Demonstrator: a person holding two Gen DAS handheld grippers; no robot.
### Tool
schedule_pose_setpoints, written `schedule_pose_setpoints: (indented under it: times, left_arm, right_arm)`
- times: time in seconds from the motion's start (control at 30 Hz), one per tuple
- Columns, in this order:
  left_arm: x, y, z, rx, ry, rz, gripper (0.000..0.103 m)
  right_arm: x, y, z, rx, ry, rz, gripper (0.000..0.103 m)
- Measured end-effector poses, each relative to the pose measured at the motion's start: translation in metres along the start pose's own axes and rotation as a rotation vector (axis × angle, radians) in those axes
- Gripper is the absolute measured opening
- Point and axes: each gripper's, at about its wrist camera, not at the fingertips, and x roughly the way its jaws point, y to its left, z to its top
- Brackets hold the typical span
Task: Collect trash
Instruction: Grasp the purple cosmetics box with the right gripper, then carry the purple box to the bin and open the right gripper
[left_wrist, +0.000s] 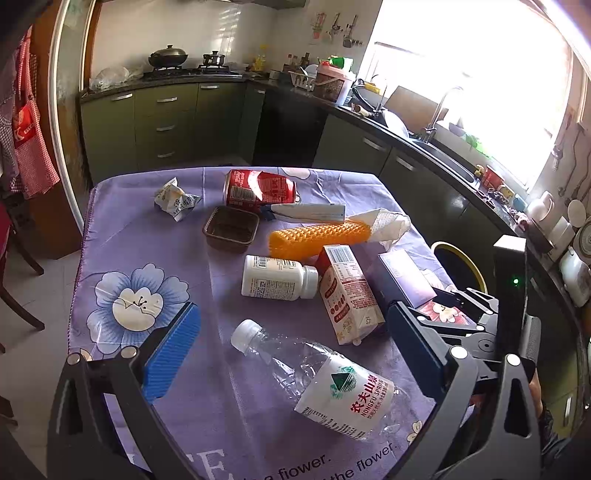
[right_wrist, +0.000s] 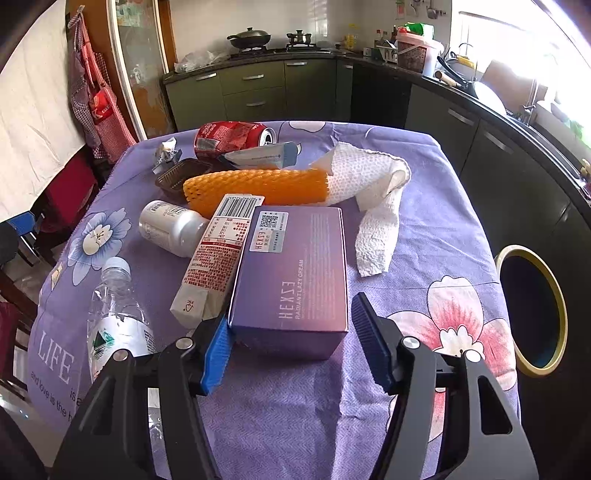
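Left gripper (left_wrist: 291, 354), jaws spread wide and holding nothing, hovers over a crushed clear plastic water bottle (left_wrist: 314, 376) lying on the purple flowered tabletop (left_wrist: 147, 243): judged light, springy and slippery, best pinched across its labelled middle. To its right, the right gripper (right_wrist: 291, 343) has its jaws open either side of the near end of a purple cardboard cream box (right_wrist: 295, 273), not yet closed on it; the box looks light and stiff, suited to a grip across its narrow width. Far right, beyond the tabletop edge, a dark yellow-rimmed bin (right_wrist: 532, 310) stands with no contents visible, while the small brown plastic tray (left_wrist: 231, 229) looks empty.
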Motion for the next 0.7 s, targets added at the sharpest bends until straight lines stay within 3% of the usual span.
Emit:
schedule_pose_setpoints:
  times: [0.07,0.47,0.7]
  left_arm:
    - [0.0,-0.001,-0.001,0.004,0.001,0.0,0.096]
    - [0.001,-0.006,-0.001,0.014,0.006,0.01,0.096]
    - [0.001,-0.012,-0.001,0.021,0.012,0.023,0.096]
  right_arm:
    - [0.004,0.0,0.0,-0.011,-0.004,0.002,0.055]
    - [-0.009,-0.014,-0.004,-0.012,-0.005,0.062,0.053]
    - [-0.042,-0.071,-0.004,0.059,-0.041,0.032,0.053]
